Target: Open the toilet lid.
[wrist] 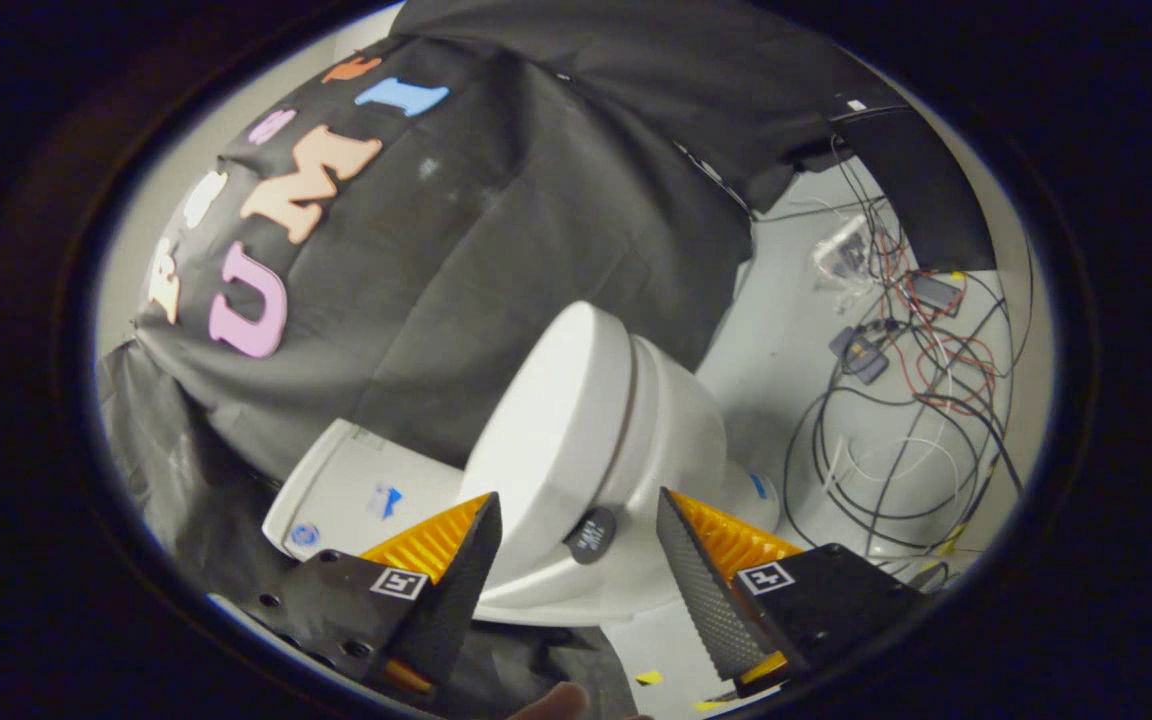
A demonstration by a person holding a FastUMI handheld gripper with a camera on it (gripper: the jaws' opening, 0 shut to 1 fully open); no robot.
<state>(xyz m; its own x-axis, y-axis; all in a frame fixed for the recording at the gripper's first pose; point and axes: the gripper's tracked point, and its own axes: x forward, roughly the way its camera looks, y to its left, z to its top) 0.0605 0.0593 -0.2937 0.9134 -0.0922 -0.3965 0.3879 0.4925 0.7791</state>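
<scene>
The white toilet is seen rolled sideways, with its tank (356, 490) beyond my left finger. Its oval lid (556, 420) lies down flat on the seat and bowl (681, 430), with only a thin dark seam between them. My gripper (576, 500) is open, its orange and black fingers (456, 560) spread to either side of the toilet's near edge. A dark round cap (591, 535) on the rim sits between the fingers, just ahead of them. Nothing is held, and I cannot tell whether either finger touches the toilet.
Black cloth (496, 230) hangs behind the toilet. On the pale floor (786, 350) beyond my right finger lies a tangle of cables (916, 400) with small electronic parts. Bits of yellow tape (648, 677) lie near the fingers. A person's fingertip (561, 700) shows below the gripper.
</scene>
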